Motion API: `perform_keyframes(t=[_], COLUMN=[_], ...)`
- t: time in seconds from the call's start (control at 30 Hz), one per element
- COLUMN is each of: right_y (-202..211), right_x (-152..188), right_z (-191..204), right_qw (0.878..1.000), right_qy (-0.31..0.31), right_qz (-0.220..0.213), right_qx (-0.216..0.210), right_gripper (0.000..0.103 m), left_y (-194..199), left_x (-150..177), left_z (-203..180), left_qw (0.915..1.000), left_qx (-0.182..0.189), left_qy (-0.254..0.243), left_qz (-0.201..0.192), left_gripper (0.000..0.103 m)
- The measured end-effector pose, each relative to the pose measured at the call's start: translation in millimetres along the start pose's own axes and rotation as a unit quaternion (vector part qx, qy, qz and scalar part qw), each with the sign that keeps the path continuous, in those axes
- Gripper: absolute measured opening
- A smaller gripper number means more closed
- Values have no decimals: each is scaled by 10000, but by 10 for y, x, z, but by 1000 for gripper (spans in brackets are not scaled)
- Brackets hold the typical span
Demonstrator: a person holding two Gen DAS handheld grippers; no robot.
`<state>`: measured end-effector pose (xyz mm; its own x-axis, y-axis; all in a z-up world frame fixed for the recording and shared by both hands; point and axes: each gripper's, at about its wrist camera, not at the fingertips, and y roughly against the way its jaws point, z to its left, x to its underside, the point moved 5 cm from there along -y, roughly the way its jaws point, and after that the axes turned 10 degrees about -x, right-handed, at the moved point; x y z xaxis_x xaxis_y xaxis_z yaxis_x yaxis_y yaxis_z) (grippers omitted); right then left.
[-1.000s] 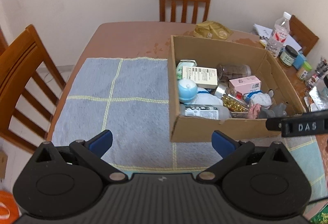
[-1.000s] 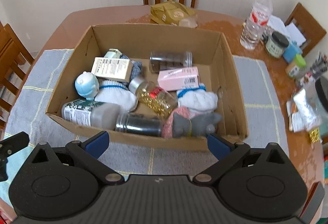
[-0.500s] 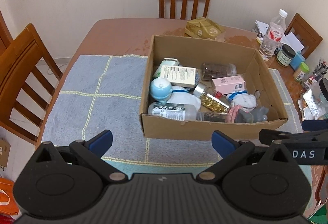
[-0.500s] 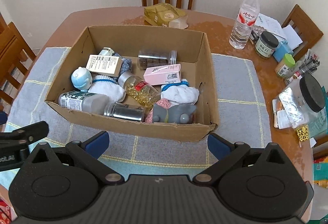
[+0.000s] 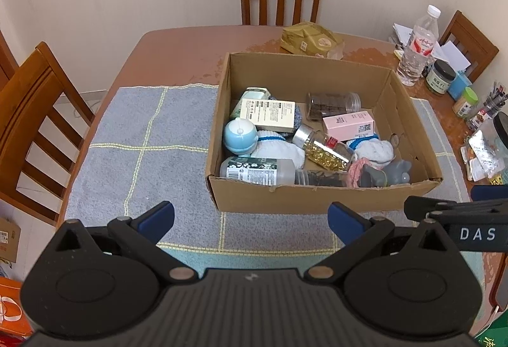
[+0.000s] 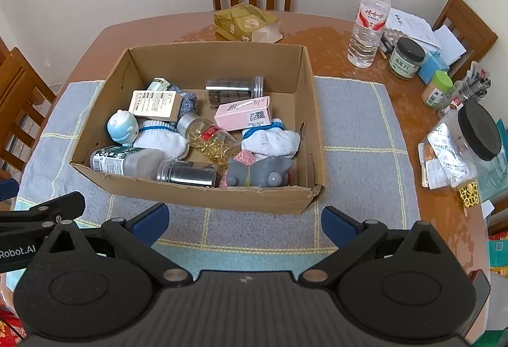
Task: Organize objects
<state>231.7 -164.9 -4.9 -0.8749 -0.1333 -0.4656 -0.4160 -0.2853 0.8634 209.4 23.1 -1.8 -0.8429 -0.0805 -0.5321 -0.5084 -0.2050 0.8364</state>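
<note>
Objects such as jars, boxes and socks lie jumbled inside the open brown cardboard box (image 6: 203, 194) on the bench's blue checked cloth (image 5: 143, 137), fitting either a finished gathering or sorting ahead, while my left gripper (image 5: 250, 216) and right gripper (image 6: 244, 220) hang released, grasping nothing.

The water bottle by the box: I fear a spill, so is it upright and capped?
Upright and capped. The water bottle stands on the table beyond the box, its white cap on top.

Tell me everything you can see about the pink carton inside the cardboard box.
The pink carton is a small rectangular paperboard pack with dark print and a QR code on its side. It lies flat on its long side, closed, near the middle of the cardboard box, resting partly on a white sock, beside the gold-capsule bottle.
</note>
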Motion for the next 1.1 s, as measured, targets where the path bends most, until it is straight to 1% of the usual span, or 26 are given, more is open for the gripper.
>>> perform_keyframes(t=[0.17, 0.47, 1.1], right_y=[18, 73, 71], right_x=[18, 20, 17], right_z=[2, 40, 63], right_qw=[10000, 9999, 9999], right_qy=[-66, -65, -70], right_qz=[-28, -102, -92], right_qx=[-23, -34, -75], right_gripper=[103, 103, 103], left_y=[-2, 43, 39], left_x=[1, 4, -40], left_z=[27, 49, 72], left_qw=[10000, 10000, 10000], left_qx=[22, -8, -49], left_qy=[75, 50, 53], left_qz=[29, -4, 26], left_gripper=[102, 102, 102])
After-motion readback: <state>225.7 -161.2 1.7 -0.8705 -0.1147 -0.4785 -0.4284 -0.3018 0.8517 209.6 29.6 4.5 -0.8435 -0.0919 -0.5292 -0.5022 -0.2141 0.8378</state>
